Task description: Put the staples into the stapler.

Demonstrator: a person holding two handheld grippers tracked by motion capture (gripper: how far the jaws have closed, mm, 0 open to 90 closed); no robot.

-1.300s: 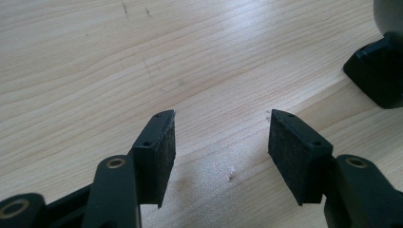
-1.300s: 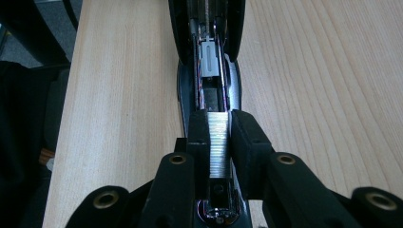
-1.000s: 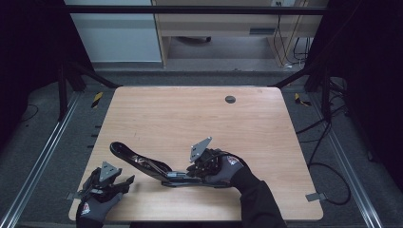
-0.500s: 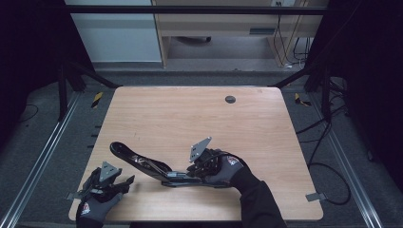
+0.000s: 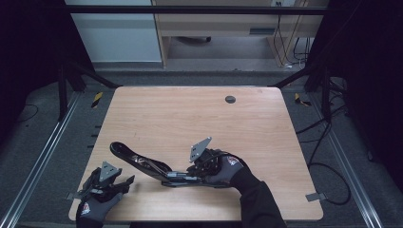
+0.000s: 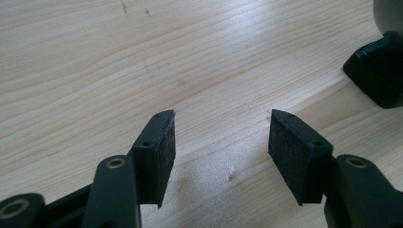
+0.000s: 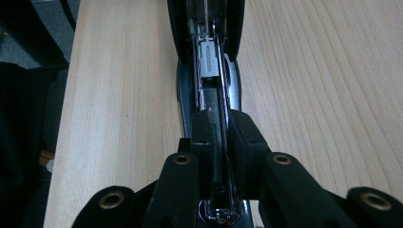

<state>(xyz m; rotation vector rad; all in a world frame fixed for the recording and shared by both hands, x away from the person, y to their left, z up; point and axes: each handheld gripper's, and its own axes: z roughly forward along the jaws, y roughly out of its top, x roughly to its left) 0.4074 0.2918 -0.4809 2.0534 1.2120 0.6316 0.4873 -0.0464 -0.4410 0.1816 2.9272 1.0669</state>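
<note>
A black stapler (image 5: pixel 142 164) lies open on the wooden table (image 5: pixel 190 118), near the front edge, its top arm raised and slanting up toward the person's left while the base and metal staple channel run along the tabletop. The right gripper (image 7: pixel 219 137) has its 2 jaws clenched on the narrow metal rail of the staple channel (image 7: pixel 209 64), seen head-on in the right gripper view; in the high view the right gripper (image 5: pixel 187 176) sits at the rear end of the stapler. The left gripper (image 6: pixel 221 152) hangs low over bare wood with its 2 jaws released and nothing between them, near the table's front-left corner, where the high view shows it (image 5: pixel 124 182) just beside the stapler's raised arm. The main risk, as I judge it, lies in the thin grip: the pads pinch a slim, smooth metal strip, so a twist of the hand could let the rail slip or pivot between them. The raised arm is sprung, and a nudge from the left gripper could snap it down or swing the whole stapler around the right grip. The stapler also lies close to the front edge, so a slide could push it off.
</note>
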